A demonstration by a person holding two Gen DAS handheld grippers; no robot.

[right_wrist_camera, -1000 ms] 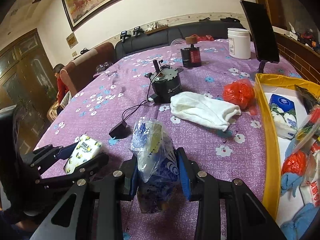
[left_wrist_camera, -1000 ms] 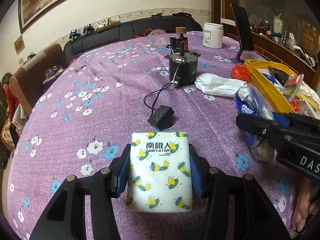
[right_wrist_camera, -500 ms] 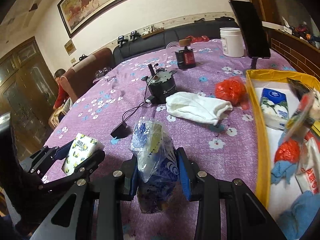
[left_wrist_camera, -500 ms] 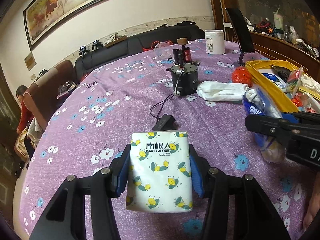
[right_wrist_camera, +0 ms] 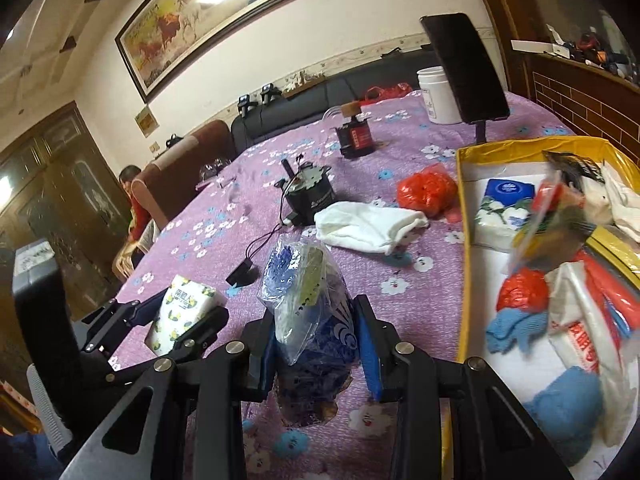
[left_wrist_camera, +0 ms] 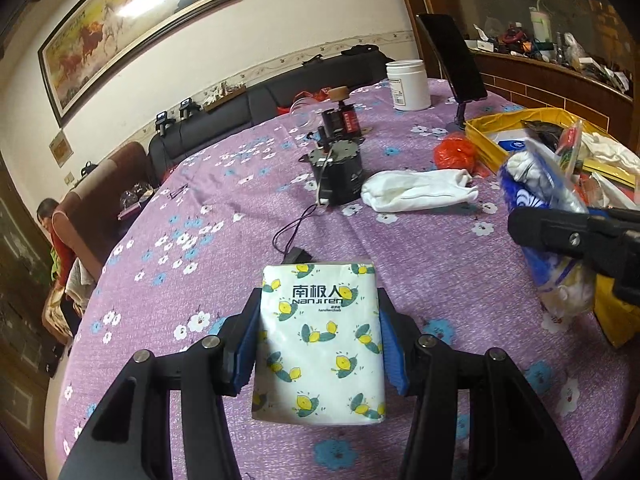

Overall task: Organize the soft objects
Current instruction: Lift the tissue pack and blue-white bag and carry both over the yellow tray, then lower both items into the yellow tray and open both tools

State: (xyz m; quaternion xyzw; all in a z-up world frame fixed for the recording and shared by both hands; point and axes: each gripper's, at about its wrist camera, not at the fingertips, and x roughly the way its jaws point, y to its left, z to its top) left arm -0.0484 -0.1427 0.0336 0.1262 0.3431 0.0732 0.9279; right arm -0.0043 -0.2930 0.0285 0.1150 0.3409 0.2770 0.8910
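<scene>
Both loads lifted, transport step. Left tongs [left_wrist_camera: 318, 344] clenched on tissue pack [left_wrist_camera: 320, 340], held above near bench [left_wrist_camera: 224, 216]. Right tongs [right_wrist_camera: 318, 344] clenched on blue-print plastic bag [right_wrist_camera: 312, 320], just left of yellow bin [right_wrist_camera: 462, 264]. Bin at right, already holds soft items. Judged next: swing right over bin rim, clear wall, release bag; tissue pack follows. White cloth [right_wrist_camera: 368, 226] and red bag [right_wrist_camera: 426, 192] not yet collected.
</scene>
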